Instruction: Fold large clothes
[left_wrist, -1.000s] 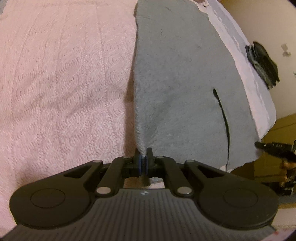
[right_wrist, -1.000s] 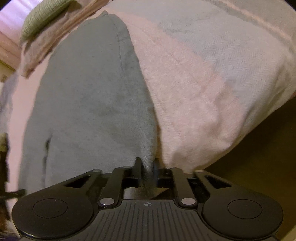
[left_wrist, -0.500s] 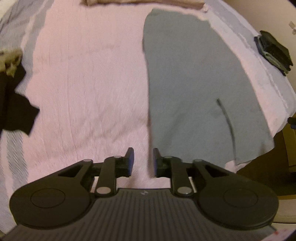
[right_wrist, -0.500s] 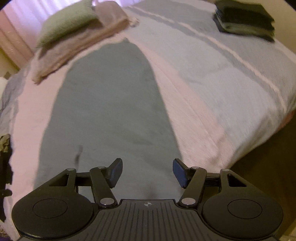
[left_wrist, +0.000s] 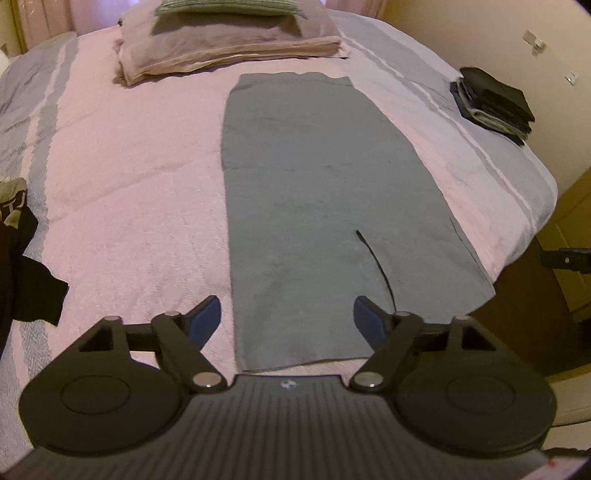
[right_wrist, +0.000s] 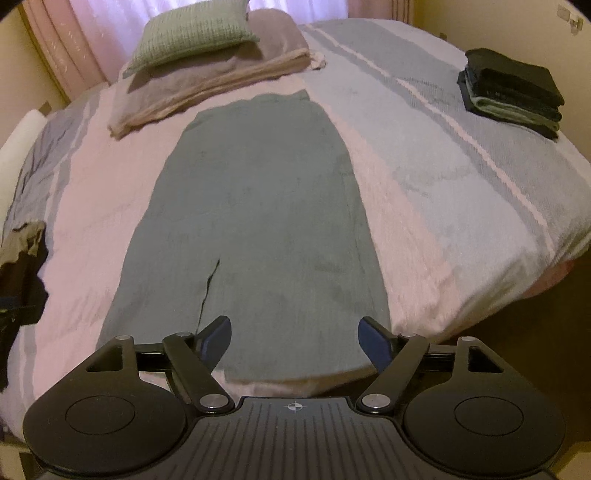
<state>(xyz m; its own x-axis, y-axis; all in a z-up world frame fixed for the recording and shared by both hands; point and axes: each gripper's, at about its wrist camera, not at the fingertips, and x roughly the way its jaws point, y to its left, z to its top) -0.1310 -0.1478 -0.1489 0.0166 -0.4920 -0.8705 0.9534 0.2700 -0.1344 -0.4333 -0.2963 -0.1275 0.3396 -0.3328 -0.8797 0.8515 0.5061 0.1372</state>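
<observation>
Risks first. The grey garment (left_wrist: 317, 206) lies flat as a long strip down the middle of the bed (left_wrist: 129, 177), and its near hem hangs at or just over the bed's near edge. Pull the hem toward you on the next pick and the whole strip could slide off; that's my read, not something shown.

The slit (left_wrist: 375, 264) near the hem, at about 1 o'clock from your left tongs (left_wrist: 287, 319), is the other trap. Pinch only one flap there and the fold will likely go skewed. The cloth looks soft and limp, so expect it to sag between two grips unless you take both corners level.

The far hem sits close to the folded blanket stack (right_wrist: 207, 88) at 12 o'clock. An overshot fold could ride onto it. The dark folded pile (right_wrist: 511, 92) at 2 o'clock is well apart, no issue. Dark clothing (left_wrist: 22, 266) at 9 o'clock on the bed edge is clear of the strip.

Tongs state:
- Left tongs: spread wide, gripping nothing, hovering above the near hem; I can't tell if the tips brush the cloth.
- Right tongs (right_wrist: 295, 338): also spread wide and empty, over the same hem, slit at its 11 o'clock.

Both released, so the garment rests on the bed alone.
</observation>
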